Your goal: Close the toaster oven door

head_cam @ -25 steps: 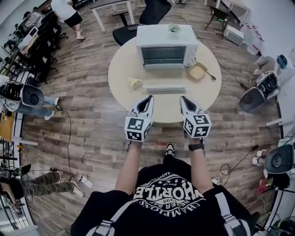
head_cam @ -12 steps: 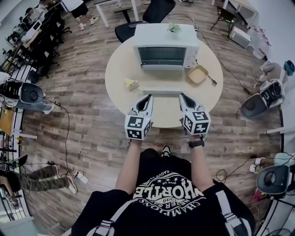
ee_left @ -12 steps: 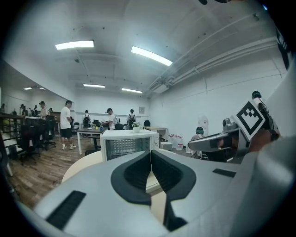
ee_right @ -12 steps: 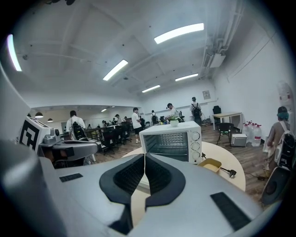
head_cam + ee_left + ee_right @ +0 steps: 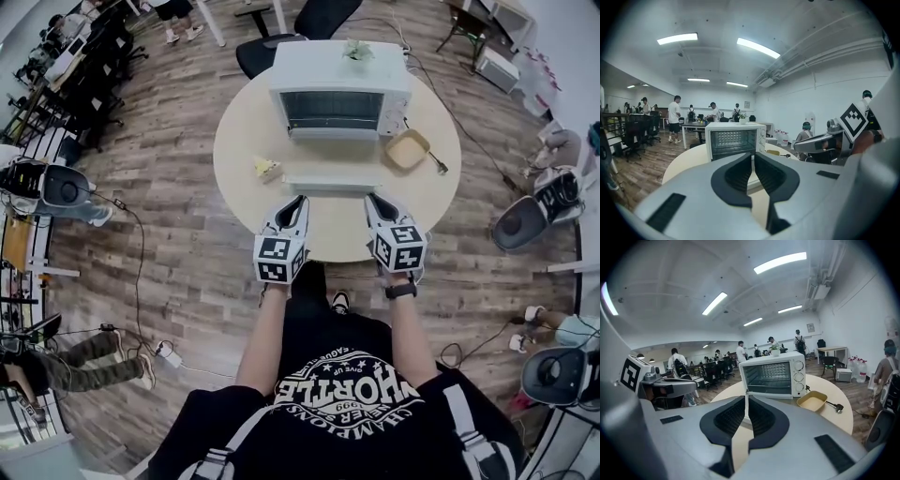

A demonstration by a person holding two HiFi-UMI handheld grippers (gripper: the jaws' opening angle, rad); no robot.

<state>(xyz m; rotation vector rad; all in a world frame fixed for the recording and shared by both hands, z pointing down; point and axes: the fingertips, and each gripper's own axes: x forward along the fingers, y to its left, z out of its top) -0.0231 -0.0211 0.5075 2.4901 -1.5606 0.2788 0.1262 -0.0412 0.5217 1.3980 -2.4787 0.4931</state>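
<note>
A white toaster oven [image 5: 339,89] stands at the back of the round table [image 5: 242,141], and its door [image 5: 330,184] lies dropped flat toward me. My left gripper [image 5: 298,200] hovers over the table's front part, just short of the door's left end. My right gripper [image 5: 373,199] hovers just short of its right end. Both pairs of jaws are opening, with only a narrow gap and nothing between them. In the left gripper view the oven [image 5: 733,139] shows past the left gripper [image 5: 753,157]. The right gripper view has the oven [image 5: 772,376] beyond the right gripper [image 5: 746,399].
A shallow yellow pan [image 5: 407,149] sits to the right of the oven, and a small piece of food [image 5: 270,170] lies to its left. A little plant [image 5: 356,52] tops the oven. A black chair [image 5: 309,23] stands behind the table. Desks and people are at the far left.
The table and oven have drawn slightly nearer in the head view. Both grippers have crept forward over the table's front edge toward the open door.
</note>
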